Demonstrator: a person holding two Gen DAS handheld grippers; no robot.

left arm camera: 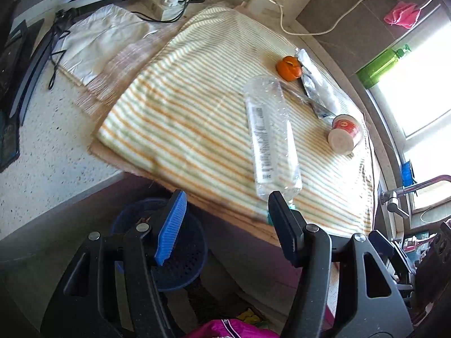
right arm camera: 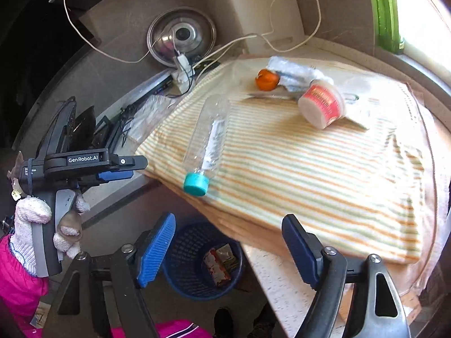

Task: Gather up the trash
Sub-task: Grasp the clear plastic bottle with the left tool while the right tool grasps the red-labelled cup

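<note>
While both grippers' fingers gape wide and empty, we note wrappers in the blue perforated plastic basket (right arm camera: 203, 264); the clear plastic bottle (right arm camera: 207, 143), orange peel (right arm camera: 266, 79) and red-and-white cup (right arm camera: 321, 105) await on the striped-cloth table (right arm camera: 324, 174).

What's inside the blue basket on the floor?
In the blue basket lies some crumpled wrapper trash, reddish and greenish. The right gripper's blue finger hides part of the basket, so anything more there is unseen.

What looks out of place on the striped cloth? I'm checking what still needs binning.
Four bits of trash lie loose: a plastic bottle on its side near the counter edge, a tipped cup, an orange peel and a crumpled wrapper. The blue basket below already holds some scraps.
</note>
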